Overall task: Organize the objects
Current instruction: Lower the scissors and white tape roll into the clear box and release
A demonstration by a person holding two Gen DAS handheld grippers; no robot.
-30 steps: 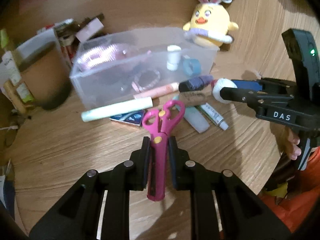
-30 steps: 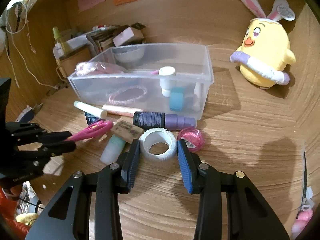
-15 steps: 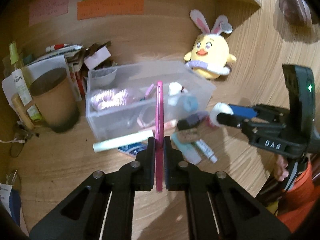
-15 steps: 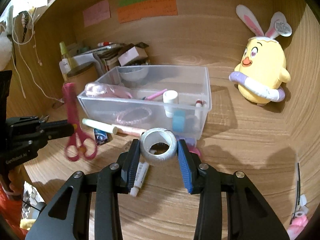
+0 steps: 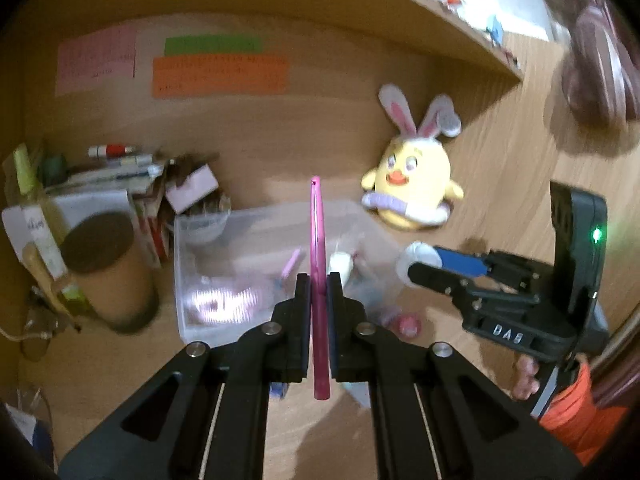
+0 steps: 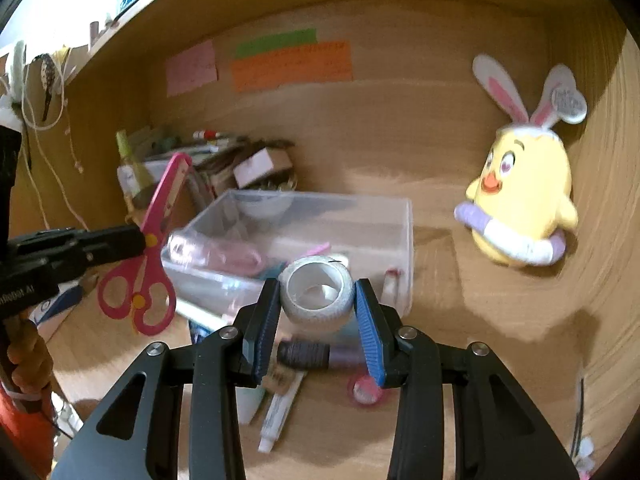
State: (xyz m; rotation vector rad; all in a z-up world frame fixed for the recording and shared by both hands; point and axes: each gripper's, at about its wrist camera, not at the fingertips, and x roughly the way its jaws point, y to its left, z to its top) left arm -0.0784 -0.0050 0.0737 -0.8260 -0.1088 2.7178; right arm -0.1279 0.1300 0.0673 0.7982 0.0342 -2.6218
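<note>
The writing on the pink, green and orange wall notes (image 6: 292, 64), far ahead of the right gripper (image 6: 316, 316), is too blurred to be read. The contents of the clear bin (image 5: 256, 264) behind the left gripper (image 5: 319, 316) are smeared into pale shapes and cannot be told apart. The pink scissors (image 5: 318, 264) are seen edge-on there, so their handles are hidden. Below the right gripper, the dark cylinder (image 6: 304, 354) and the white tube (image 6: 280, 412) are partly covered by its fingers (image 6: 370, 336). The person's hand (image 6: 28, 356) at the left is cut off by the picture's edge.
</note>
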